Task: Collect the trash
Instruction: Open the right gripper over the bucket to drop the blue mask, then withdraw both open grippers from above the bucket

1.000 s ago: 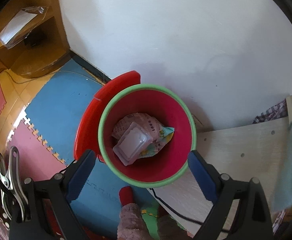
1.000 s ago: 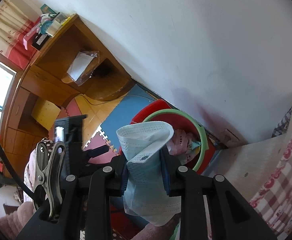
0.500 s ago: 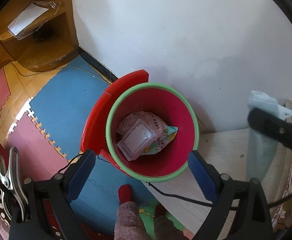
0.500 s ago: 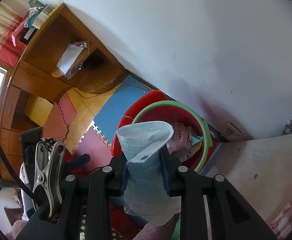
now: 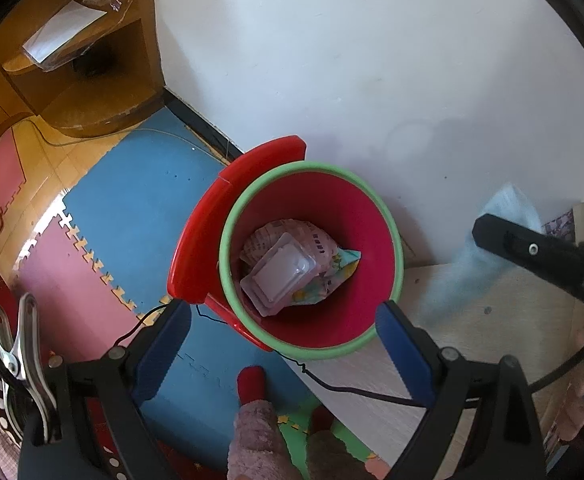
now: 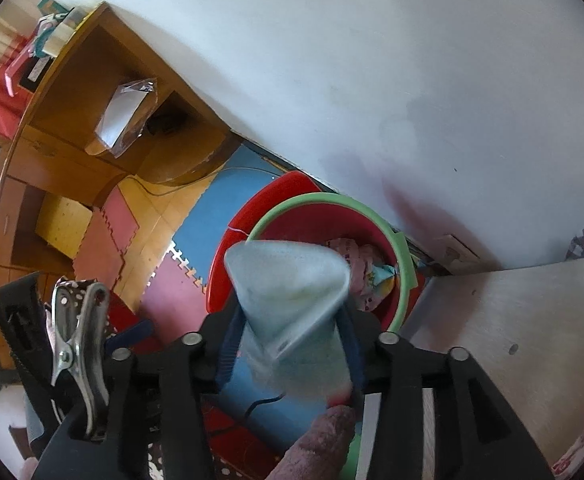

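In the right wrist view the right gripper (image 6: 290,344) fills the foreground, its jaws opening with a light blue face mask (image 6: 288,280) between the blue pads; the mask is blurred and bulges up above the fingers, and whether the pads still press on it I cannot tell. Just beyond it stands the red bin (image 6: 375,240) with a green rim, so the mask hangs over the near edge of the bin's mouth. In the left wrist view the left gripper (image 5: 284,332) has its blue-padded fingers spread wide with nothing between them, one on each side of the bin (image 5: 311,264) below. Inside the bin lie a clear plastic blister tray (image 5: 278,280) on top of a printed wrapper (image 5: 331,268). The bin stands on blue and pink foam floor mats (image 5: 132,208), next to a pale wooden board (image 5: 471,320) and against a white wall (image 5: 371,60). Farther back in the corner a brown wooden desk (image 6: 76,128) holds a clear plastic bag (image 6: 126,116)
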Demonstrator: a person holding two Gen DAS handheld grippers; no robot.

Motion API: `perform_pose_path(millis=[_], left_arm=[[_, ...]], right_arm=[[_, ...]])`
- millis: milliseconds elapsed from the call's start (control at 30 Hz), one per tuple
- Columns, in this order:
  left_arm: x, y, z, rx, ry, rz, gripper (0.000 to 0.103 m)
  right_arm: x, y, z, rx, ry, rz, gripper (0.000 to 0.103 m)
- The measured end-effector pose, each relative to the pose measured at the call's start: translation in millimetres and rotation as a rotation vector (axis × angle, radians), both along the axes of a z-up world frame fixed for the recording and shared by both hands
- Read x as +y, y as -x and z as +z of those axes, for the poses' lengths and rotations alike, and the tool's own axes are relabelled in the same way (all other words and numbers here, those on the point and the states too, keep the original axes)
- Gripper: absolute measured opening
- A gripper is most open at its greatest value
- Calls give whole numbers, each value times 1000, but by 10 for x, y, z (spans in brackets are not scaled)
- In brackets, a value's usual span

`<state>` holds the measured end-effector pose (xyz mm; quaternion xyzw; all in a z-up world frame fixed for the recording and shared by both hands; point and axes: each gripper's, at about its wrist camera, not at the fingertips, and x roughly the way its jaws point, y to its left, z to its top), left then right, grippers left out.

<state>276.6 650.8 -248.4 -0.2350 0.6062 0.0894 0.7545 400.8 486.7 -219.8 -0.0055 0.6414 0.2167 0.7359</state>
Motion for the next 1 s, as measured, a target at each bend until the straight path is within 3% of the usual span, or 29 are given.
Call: perform_pose_path(millis=[500, 1000], left_arm=[[-36, 11, 93, -15, 5, -17, 96], [-180, 255, 488, -71, 0, -22, 96]], right_arm=[[-27, 61, 119, -15, -2, -14, 53], [-175, 506, 518, -86, -52, -19, 53]])
